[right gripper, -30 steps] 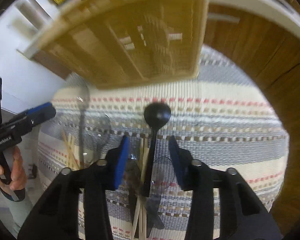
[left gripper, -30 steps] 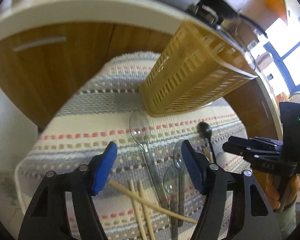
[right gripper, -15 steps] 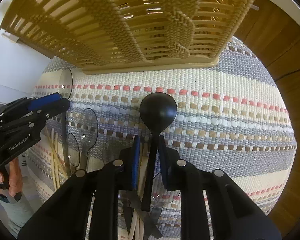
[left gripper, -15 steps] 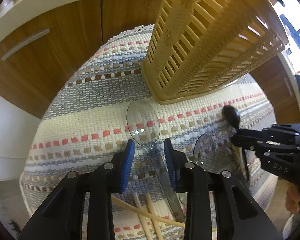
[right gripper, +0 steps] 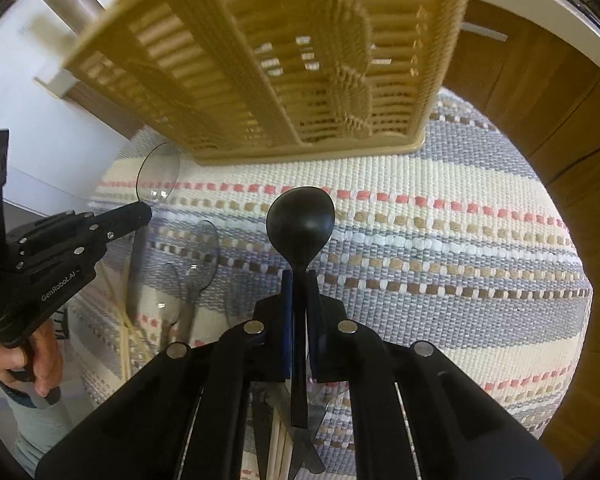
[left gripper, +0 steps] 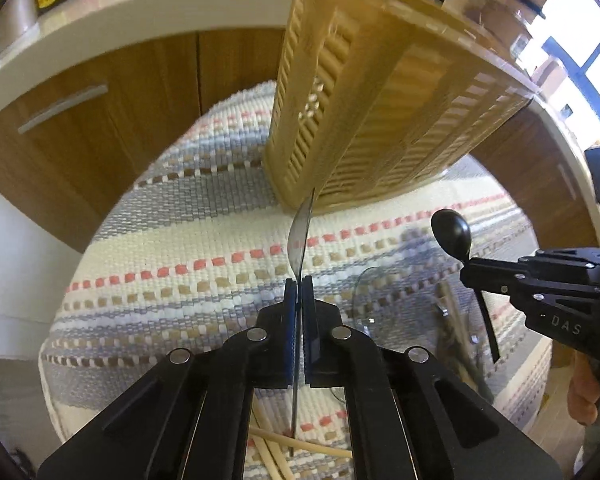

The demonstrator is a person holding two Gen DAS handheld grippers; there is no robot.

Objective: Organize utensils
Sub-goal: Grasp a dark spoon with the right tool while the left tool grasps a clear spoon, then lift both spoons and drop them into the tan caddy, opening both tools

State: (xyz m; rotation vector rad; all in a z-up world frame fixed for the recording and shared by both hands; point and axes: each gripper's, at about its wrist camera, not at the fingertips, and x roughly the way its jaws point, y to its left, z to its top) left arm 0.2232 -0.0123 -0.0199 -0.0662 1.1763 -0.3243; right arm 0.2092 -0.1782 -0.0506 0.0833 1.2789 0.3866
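Observation:
My left gripper (left gripper: 299,286) is shut on a clear plastic spoon (left gripper: 300,236), held edge-on above the striped mat; the spoon's bowl also shows in the right wrist view (right gripper: 158,174). My right gripper (right gripper: 299,278) is shut on the handle of a black spoon (right gripper: 301,220), lifted off the mat; it also shows in the left wrist view (left gripper: 451,234). A tan slatted utensil basket (left gripper: 380,100) stands just beyond both spoons, seen close in the right wrist view (right gripper: 280,60).
More clear spoons (right gripper: 202,258), wooden chopsticks (left gripper: 296,446) and a knife (right gripper: 300,452) lie on the striped woven mat (left gripper: 188,240). Wooden cabinet fronts (left gripper: 100,112) and a white countertop (left gripper: 140,8) lie behind.
Both grippers closed on their spoons and lifted them off the mat. The clear spoon turned edge-on in the left gripper. The basket now looks nearer.

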